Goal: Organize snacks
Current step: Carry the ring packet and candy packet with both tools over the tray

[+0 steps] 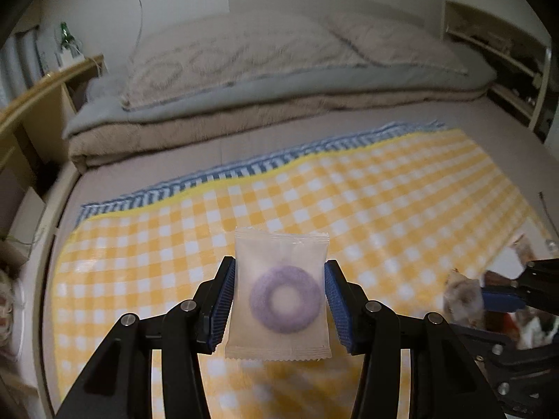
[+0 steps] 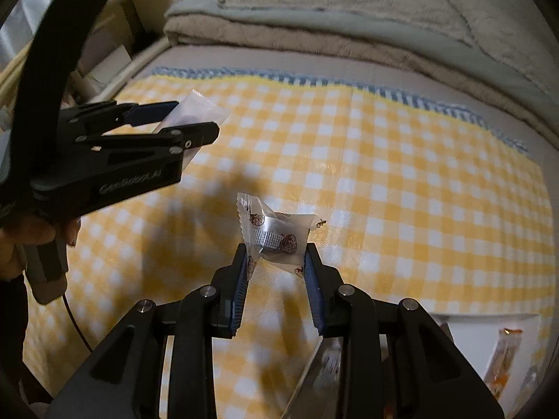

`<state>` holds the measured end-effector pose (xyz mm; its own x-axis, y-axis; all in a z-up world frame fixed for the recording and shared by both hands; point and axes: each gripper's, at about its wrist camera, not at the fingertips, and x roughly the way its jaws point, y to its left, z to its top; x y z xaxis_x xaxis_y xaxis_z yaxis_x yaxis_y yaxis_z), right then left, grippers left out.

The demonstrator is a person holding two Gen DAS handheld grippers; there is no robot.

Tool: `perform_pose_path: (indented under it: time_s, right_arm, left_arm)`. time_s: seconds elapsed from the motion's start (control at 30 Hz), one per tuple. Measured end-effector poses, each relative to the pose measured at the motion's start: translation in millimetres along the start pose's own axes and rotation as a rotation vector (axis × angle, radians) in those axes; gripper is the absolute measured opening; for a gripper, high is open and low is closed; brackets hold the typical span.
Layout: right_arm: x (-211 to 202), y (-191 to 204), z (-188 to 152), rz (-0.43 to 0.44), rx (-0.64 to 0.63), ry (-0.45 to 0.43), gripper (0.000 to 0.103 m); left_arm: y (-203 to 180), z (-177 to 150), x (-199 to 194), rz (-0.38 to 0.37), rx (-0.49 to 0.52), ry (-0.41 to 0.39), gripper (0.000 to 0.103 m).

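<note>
My left gripper (image 1: pixel 279 300) pinches a frosted packet (image 1: pixel 279 296) w/ a purple ring inside, held above the yellow check cloth (image 1: pixel 384 192). Right gripper (image 2: pixel 276 262) pinches a clear wrapped candy (image 2: pixel 274 232), also over the cloth. Right cam only: the left gripper from the side w/ the packet edge-on, a hand (image 2: pixel 31 234) on its grip, plus a white tray (image 2: pixel 489 331) w/ an orange snack (image 2: pixel 506 359) at lower right. Left cam only: the ring, and folded bedding (image 1: pixel 244 80) beyond the cloth.
</note>
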<state>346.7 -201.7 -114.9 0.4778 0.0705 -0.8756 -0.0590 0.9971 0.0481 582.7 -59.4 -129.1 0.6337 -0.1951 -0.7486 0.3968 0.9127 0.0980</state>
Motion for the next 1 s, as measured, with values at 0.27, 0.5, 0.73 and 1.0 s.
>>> perform_pose_path:
  time_s: [0.27,0.5,0.73,1.0]
  right_arm:
    - [-59,18,-23,-0.011,0.012,-0.112,0.031]
    - [-102,35,-41,-0.038,0.014,-0.2,0.031]
    - [-154,25,-70,-0.084,0.039,-0.281,0.031]
    - [-206,-11,-113,-0.159,0.094,-0.361,0.031]
  left_arm:
    - [-19,-35,-118,0.036,-0.029,-0.096,0.049]
    - [-45,-72,-222,0.064,-0.044,-0.177,0.049]
    - [-83,-114,-311,0.06,-0.091,-0.265,0.049]
    - [-143,-170,-363,0.012,-0.098,-0.328,0.049]
